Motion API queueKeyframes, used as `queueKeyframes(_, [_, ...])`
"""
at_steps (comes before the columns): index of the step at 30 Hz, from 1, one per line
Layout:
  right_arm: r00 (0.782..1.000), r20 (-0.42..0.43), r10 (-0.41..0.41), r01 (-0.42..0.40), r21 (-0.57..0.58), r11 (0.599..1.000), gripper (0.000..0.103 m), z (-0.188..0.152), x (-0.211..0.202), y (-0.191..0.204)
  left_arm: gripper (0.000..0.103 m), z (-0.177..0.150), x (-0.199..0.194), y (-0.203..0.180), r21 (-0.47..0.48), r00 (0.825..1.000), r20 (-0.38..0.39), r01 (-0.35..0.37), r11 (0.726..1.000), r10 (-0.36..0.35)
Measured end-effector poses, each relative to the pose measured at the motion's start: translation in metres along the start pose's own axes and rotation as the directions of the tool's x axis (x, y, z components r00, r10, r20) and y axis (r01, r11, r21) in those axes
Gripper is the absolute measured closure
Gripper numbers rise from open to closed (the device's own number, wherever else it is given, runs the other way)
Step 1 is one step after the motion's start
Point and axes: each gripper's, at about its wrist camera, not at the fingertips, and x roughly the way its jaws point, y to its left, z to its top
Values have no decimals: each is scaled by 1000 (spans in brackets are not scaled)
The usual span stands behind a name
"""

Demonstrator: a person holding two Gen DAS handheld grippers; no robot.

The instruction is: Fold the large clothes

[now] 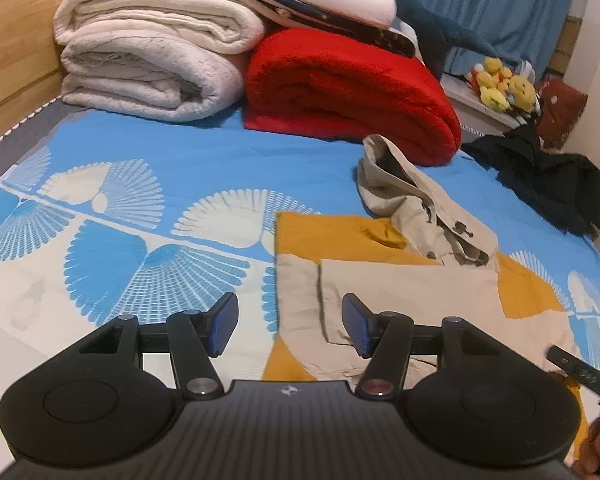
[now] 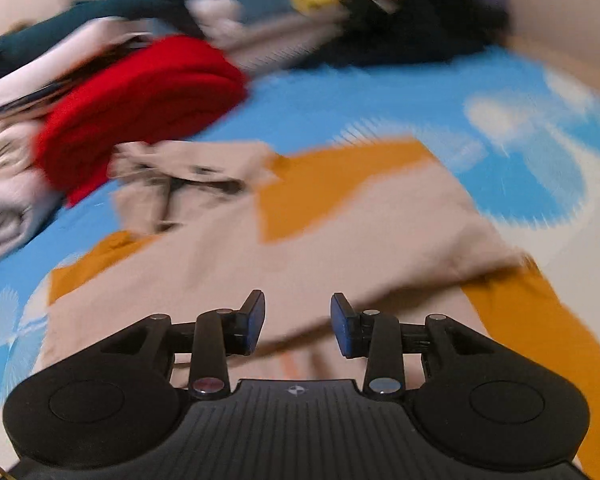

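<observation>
Left hand-held gripper (image 1: 290,326) agape, beige jacket (image 1: 412,280) beneath, bed (image 1: 204,152)

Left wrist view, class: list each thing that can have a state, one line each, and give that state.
Beige jacket: partly folded, mustard lining showing, flat on bed.
Hood: crumpled, not folded in.
Red blanket: rolled.
White blankets: folded, stacked.
Black garment: heaped, unfolded.
Left hand-held gripper: open, empty.
Right hand-held gripper: open, empty.
</observation>
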Motion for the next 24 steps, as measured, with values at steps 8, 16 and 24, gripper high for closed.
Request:
queueKeyframes(8, [983,-91,162,-184,-361,914,47,12,70,137,40,7,-14,32,-53,1000,17,6,999,-5])
queueKeyframes(16, [955,-284,83,-237,-562,792,41,-18,132,219,40,14,-21,53,-94,1000,22,5,996,-3])
queueKeyframes(24, [971,-240,7,-161,-630,760,103,-19,141,224,40,14,-25,65,-110,1000,29,6,994,-3])
